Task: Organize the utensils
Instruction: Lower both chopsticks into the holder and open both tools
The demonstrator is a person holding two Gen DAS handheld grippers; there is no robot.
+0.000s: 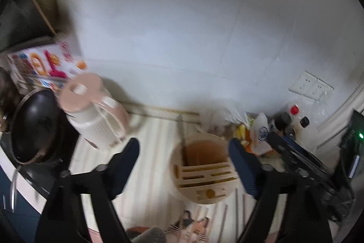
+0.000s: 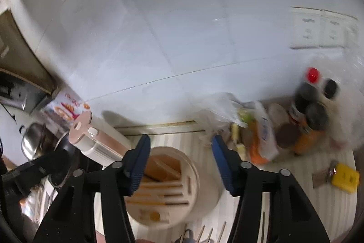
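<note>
A round beige utensil holder (image 1: 202, 172) with slots and an open compartment stands on the striped counter; one thin utensil (image 1: 182, 136) sticks up from it. My left gripper (image 1: 184, 165) is open and empty above and beside it. In the right wrist view the holder (image 2: 168, 183) sits below and between the fingers of my right gripper (image 2: 180, 161), which is open and empty. Several chopsticks (image 1: 236, 215) lie on the counter in front of the holder, also in the right wrist view (image 2: 211, 234).
A pink-lidded kettle (image 1: 95, 111) and a black pan (image 1: 34, 126) stand at the left. Bottles (image 2: 309, 111) and food packets (image 2: 261, 136) crowd the back right. A yellow object (image 2: 345, 177) lies at the right. A tiled wall with sockets (image 2: 323, 29) stands behind.
</note>
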